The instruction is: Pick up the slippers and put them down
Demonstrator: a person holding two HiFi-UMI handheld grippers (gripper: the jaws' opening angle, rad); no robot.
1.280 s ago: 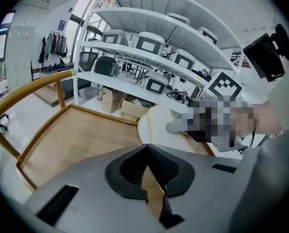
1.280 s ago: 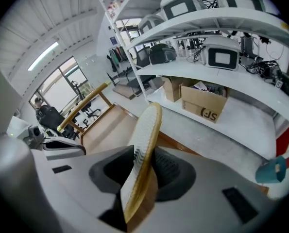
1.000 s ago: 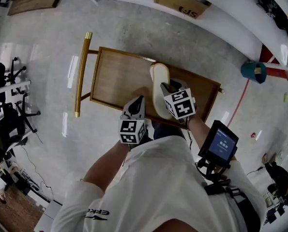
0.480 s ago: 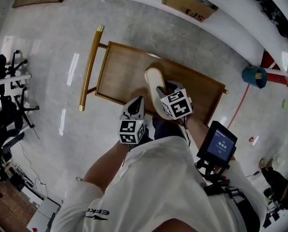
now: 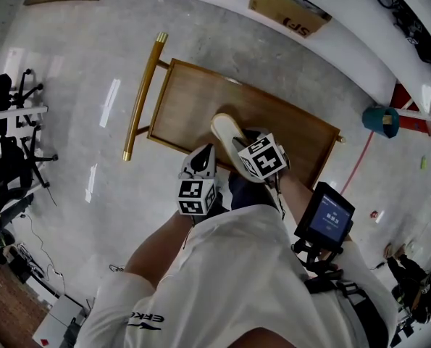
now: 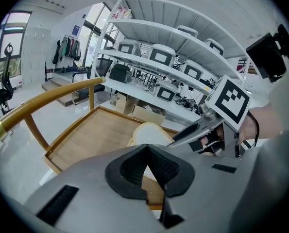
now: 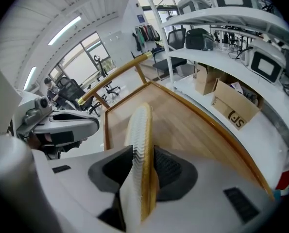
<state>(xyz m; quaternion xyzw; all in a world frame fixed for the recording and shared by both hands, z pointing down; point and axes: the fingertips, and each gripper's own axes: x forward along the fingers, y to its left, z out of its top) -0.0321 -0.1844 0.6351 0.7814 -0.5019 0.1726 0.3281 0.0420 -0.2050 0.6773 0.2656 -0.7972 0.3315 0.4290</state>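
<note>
The right gripper (image 7: 143,169) grips a pale slipper (image 5: 228,133) on its edge, over the near side of the wooden tray (image 5: 201,100). To its left, the left gripper (image 6: 149,171) has its jaws together, empty.

My right gripper (image 5: 238,146) holds the slipper (image 5: 226,129) on its edge between my jaws, above the near side of the wooden tray (image 5: 193,96). My left gripper (image 5: 206,151) is just beside it, on the left. The tray's handle bar (image 5: 144,93) is at its left end. Behind the tray, a box (image 5: 287,9) sits on the lowest shelf (image 5: 353,46).
</note>
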